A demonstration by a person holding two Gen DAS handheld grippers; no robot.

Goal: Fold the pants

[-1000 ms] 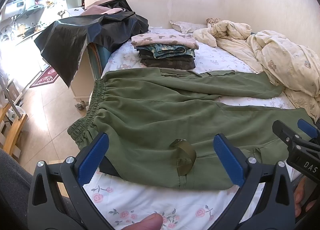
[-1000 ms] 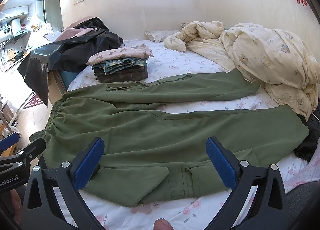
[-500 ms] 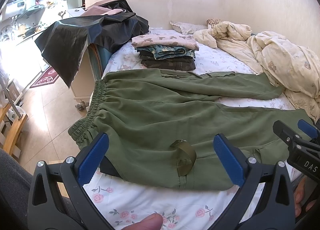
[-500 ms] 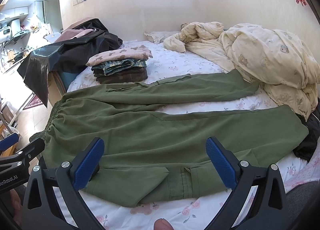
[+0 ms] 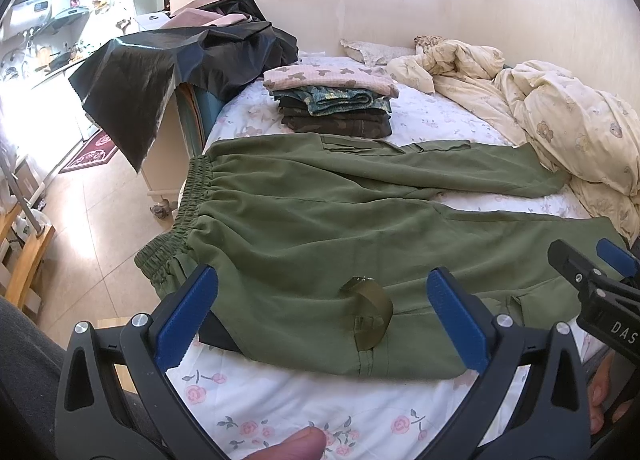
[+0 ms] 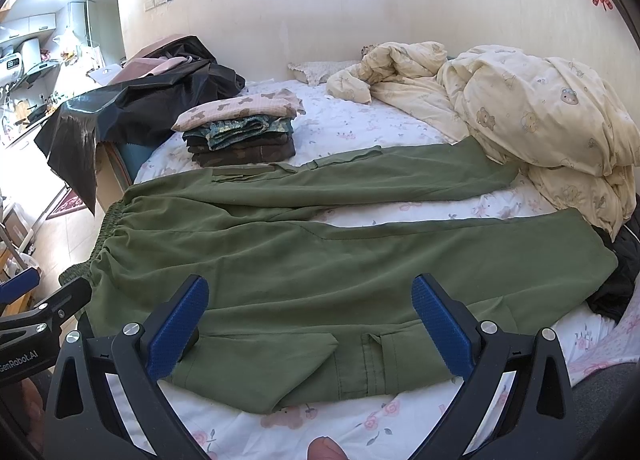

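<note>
Lying flat across the flowered bed (image 5: 280,400), the green pants (image 5: 320,228) keep their waistband at the left edge. Only the left wrist view shows a strap loop (image 5: 370,300); only the right shows both leg ends by the quilt (image 6: 540,108). Left gripper (image 5: 320,320) and right gripper (image 6: 308,320) hover spread, empty, over the near hem, bare sheet below.

Two handheld grippers with black frames and blue finger pads.
The left gripper (image 5: 320,316) and right gripper (image 6: 310,320) share black triangular cut-out arms, silver screws and ridged blue pads (image 5: 452,318). White lettering marks each body. A dark grey sleeve (image 5: 24,360) shows at left.
</note>
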